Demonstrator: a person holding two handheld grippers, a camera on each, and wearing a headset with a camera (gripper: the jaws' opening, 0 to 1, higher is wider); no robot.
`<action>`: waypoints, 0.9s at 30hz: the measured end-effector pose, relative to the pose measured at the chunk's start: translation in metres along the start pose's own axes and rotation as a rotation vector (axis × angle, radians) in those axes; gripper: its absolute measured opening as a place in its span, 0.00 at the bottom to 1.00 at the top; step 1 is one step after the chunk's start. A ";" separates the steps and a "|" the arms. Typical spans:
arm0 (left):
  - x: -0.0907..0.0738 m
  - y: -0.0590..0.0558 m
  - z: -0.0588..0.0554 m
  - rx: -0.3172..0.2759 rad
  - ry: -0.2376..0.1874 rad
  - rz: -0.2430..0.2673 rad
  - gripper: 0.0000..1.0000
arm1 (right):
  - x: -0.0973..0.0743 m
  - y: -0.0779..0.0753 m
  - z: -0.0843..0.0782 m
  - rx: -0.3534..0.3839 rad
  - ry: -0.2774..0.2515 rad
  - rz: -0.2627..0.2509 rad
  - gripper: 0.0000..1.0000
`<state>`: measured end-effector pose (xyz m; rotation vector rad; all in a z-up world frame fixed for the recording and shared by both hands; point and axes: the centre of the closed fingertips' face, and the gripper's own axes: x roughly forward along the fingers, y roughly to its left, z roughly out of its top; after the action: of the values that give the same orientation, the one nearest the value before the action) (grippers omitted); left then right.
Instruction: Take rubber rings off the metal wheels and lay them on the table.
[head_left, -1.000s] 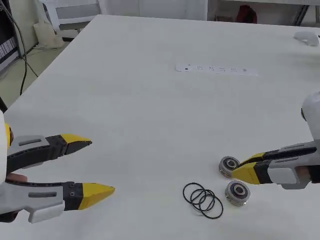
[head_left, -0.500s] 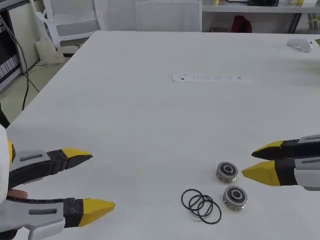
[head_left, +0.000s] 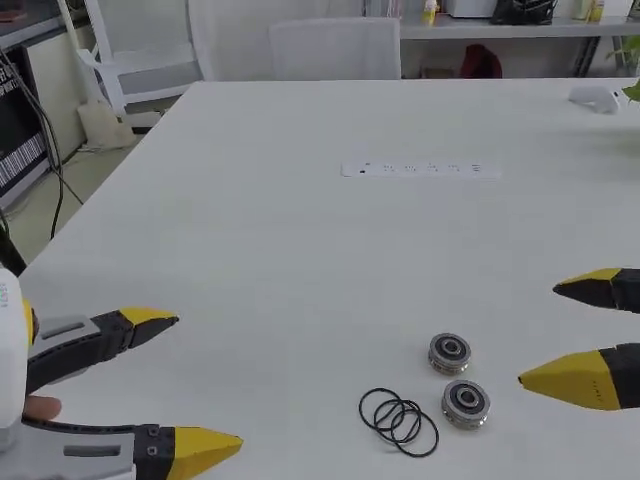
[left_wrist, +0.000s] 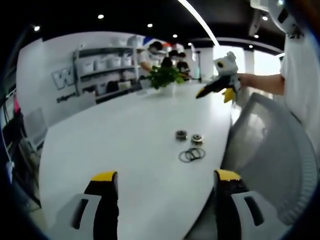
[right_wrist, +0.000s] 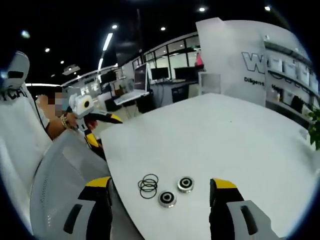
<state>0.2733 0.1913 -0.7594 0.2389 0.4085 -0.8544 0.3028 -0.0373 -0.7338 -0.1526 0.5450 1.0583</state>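
Rubber rings (head_left: 398, 420): several thin black rings lay flat on the white table (head_left: 300, 250), near the edge closest to the person. They overlapped one another in a loose cluster. In the head view the cluster's long axis ran diagonally, from its far-left ring to its near-right ring.

Metal wheels: both lay on their sides with the centre bores facing up. The near wheel (head_left: 465, 400) sat just beside the right end of the ring cluster. Whether it touched a ring could not be told. The far wheel (head_left: 449, 352) sat just beyond the near wheel, close to it. Whether the wheel grooves carried a ring could not be told.

Left gripper (head_left: 205, 382): it was held at the person's left, above the table's near edge and well apart from the rings. Its yellow-tipped jaws stood wide apart with nothing between them. They pointed across the table toward the rings and wheels.

Right gripper (head_left: 540, 333): it was positioned to the right of the wheels, near them but not touching. Its jaws were spread apart and held nothing. The tips pointed left toward the wheels.

Surroundings: a white power strip (head_left: 420, 168) lay flat farther out on the table, well apart from the work. A small white object (head_left: 598, 97) rested near the far right corner. A white chair (head_left: 335, 48) stood behind the far edge. Nothing stood between either gripper and the rings.
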 end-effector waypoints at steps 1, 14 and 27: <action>0.000 -0.001 0.000 -0.004 0.001 0.001 0.82 | -0.003 -0.002 0.000 0.007 -0.009 -0.006 0.80; -0.005 0.002 0.002 -0.085 -0.026 0.037 0.97 | -0.019 -0.018 -0.014 0.065 -0.113 -0.060 0.90; -0.013 0.010 -0.014 -0.178 -0.039 0.082 1.00 | -0.022 -0.028 -0.050 0.163 -0.127 -0.119 0.99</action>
<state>0.2692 0.2116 -0.7660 0.0732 0.4325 -0.7361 0.3015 -0.0871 -0.7700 0.0250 0.4990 0.8968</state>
